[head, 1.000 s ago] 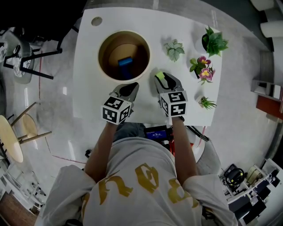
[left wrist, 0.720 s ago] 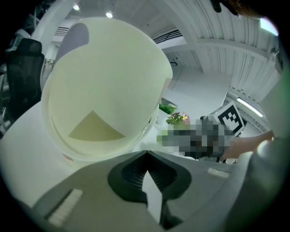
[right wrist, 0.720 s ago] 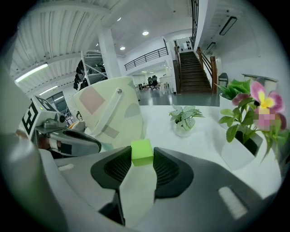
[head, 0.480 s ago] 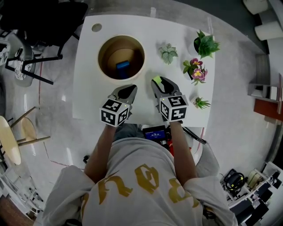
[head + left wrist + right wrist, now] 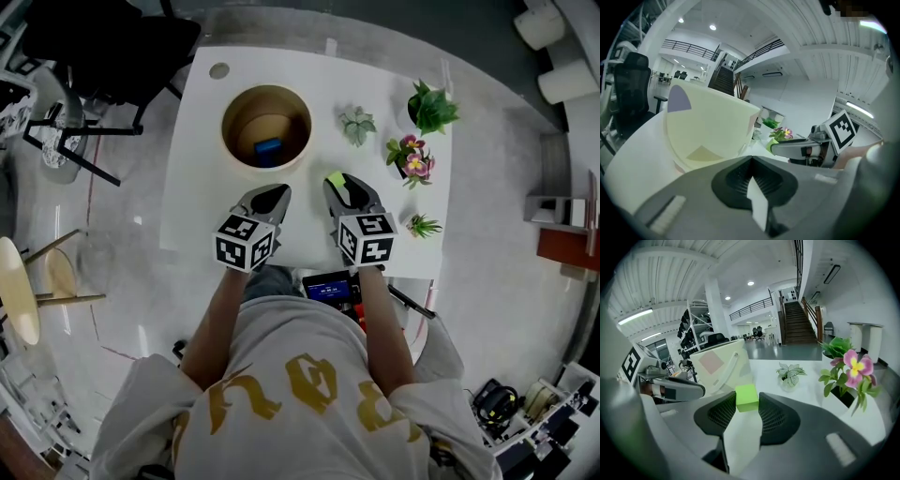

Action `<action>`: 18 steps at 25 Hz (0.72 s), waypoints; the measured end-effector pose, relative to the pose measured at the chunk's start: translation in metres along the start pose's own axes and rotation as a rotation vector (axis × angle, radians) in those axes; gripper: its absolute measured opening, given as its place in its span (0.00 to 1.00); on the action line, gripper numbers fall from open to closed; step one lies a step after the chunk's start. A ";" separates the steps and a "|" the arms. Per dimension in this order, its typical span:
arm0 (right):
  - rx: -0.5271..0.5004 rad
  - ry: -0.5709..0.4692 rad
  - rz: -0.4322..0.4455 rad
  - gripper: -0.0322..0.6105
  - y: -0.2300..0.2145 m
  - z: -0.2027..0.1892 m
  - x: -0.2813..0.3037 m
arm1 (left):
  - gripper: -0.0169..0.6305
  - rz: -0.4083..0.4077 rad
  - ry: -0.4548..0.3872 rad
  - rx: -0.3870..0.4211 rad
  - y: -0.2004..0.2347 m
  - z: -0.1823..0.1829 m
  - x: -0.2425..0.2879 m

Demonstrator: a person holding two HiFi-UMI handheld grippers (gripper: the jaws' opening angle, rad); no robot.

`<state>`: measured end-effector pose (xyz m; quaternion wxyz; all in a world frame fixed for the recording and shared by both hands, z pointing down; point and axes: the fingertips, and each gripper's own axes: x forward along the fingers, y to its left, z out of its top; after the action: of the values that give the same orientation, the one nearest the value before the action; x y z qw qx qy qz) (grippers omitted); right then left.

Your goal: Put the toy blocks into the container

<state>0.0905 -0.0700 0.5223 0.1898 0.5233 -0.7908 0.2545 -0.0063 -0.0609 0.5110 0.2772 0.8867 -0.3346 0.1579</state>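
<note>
My right gripper (image 5: 746,401) is shut on a lime-green toy block (image 5: 746,397), pinched at the jaw tips and lifted off the white table (image 5: 375,234); in the head view the green block (image 5: 336,178) shows at the tips of the right gripper (image 5: 339,184). The round cream container (image 5: 267,127) stands at the far left of the table with a blue block (image 5: 268,147) inside. My left gripper (image 5: 268,196) hovers just in front of the container, jaws together and empty. In the left gripper view the container (image 5: 708,126) fills the left half beyond the left gripper (image 5: 751,159).
Four small potted plants stand along the table's right side: a pale succulent (image 5: 357,123), a green plant (image 5: 430,107), a pink-flowered one (image 5: 409,157) and a tiny one (image 5: 420,225) near the front edge. A black chair (image 5: 103,56) stands left of the table.
Both grippers have risen a little over the table, the right one still carrying the green block. The head camera has shifted, so the table sits lower and farther right in view.
</note>
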 end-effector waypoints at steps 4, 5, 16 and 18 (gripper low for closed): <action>-0.005 -0.027 0.008 0.33 0.005 0.009 -0.004 | 0.03 0.012 -0.021 0.013 -0.002 0.007 -0.007; -0.002 -0.042 0.016 0.33 0.007 0.012 -0.006 | 0.03 0.015 -0.026 0.016 -0.002 0.008 -0.008; 0.032 -0.151 0.081 0.33 0.021 0.044 -0.019 | 0.03 0.044 -0.106 0.036 -0.003 0.040 -0.030; 0.044 -0.166 0.084 0.33 0.021 0.048 -0.020 | 0.03 0.056 -0.105 0.063 -0.003 0.044 -0.033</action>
<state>0.0772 -0.0772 0.4679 0.1015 0.5132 -0.8192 0.2352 -0.0238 -0.0688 0.4598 0.2266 0.8924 -0.3681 0.1295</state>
